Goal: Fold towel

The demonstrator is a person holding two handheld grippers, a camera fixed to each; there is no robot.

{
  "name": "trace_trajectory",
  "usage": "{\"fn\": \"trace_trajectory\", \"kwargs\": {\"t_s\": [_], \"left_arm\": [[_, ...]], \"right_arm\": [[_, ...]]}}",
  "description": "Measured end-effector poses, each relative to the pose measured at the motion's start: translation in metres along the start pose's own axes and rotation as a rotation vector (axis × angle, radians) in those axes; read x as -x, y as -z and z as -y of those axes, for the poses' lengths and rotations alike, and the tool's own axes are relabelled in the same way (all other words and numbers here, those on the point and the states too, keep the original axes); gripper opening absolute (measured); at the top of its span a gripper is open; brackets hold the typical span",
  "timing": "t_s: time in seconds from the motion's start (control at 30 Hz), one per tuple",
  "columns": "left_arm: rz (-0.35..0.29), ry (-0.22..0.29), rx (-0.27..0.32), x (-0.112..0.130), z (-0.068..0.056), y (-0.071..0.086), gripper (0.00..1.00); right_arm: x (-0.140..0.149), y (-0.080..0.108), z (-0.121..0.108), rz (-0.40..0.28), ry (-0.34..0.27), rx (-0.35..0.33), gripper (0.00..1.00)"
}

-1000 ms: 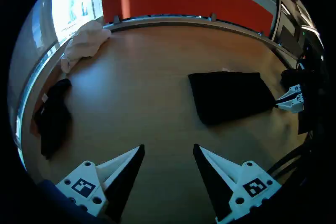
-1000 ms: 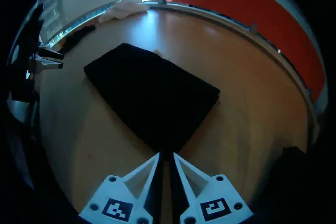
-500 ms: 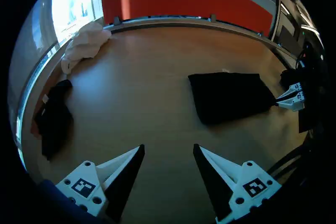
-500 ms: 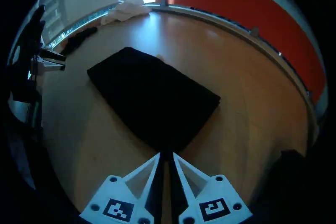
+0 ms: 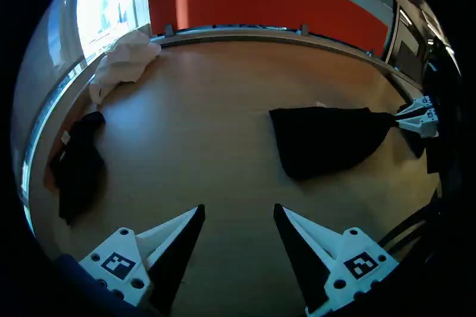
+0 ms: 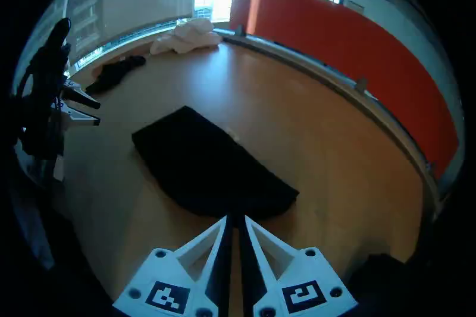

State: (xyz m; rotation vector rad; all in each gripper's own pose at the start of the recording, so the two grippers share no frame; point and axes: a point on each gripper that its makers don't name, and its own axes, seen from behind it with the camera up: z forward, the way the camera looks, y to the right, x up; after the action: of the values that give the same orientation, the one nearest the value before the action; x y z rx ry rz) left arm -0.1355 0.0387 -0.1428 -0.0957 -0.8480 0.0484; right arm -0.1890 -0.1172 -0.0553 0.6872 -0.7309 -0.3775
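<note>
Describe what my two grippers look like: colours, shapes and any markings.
Both match. The left gripper and the right gripper each have two white, wedge-shaped fingers tapering to points, with black pads along the inner faces. Each finger base carries a square black-and-white tag and small round holes. Dark cables run beside the left gripper's base.

Left tongs (image 5: 238,207) spread wide, right tongs (image 6: 236,218) pinched closed
</note>
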Motion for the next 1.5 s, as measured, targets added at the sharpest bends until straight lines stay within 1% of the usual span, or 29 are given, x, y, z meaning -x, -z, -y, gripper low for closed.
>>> {"fn": "trace_trajectory", "kwargs": {"t_s": [0.17, 0.33, 0.57, 0.7, 0.9, 1.17, 1.33, 1.5], "left_arm": [[-0.009, 0.017, 0.002, -0.001, 0.000, 0.002, 0.85], [-0.014, 0.025, 0.005, -0.002, -0.001, 0.003, 0.85], [-0.025, 0.031, 0.007, -0.005, -0.001, 0.006, 0.85], [-0.031, 0.039, 0.006, -0.006, 0.002, 0.011, 0.85], [-0.036, 0.048, -0.009, -0.004, 0.010, 0.017, 0.85], [-0.048, 0.058, -0.029, 0.001, 0.016, 0.026, 0.85], [-0.050, 0.065, -0.047, 0.009, 0.022, 0.033, 0.85], [-0.047, 0.068, -0.072, 0.020, 0.030, 0.042, 0.85]], "right_arm": [[-0.035, 0.003, 0.001, -0.048, 0.048, 0.000, 0.07], [-0.062, 0.006, 0.004, -0.080, 0.087, -0.007, 0.07], [-0.073, 0.003, 0.007, -0.079, 0.131, -0.019, 0.07], [-0.082, -0.002, 0.013, -0.079, 0.163, -0.039, 0.07], [-0.103, -0.017, 0.031, -0.076, 0.230, -0.086, 0.07], [-0.121, -0.043, 0.067, -0.042, 0.325, -0.173, 0.07], [-0.126, -0.066, 0.094, -0.015, 0.362, -0.232, 0.07], [-0.124, -0.088, 0.122, 0.010, 0.378, -0.283, 0.07]]}}
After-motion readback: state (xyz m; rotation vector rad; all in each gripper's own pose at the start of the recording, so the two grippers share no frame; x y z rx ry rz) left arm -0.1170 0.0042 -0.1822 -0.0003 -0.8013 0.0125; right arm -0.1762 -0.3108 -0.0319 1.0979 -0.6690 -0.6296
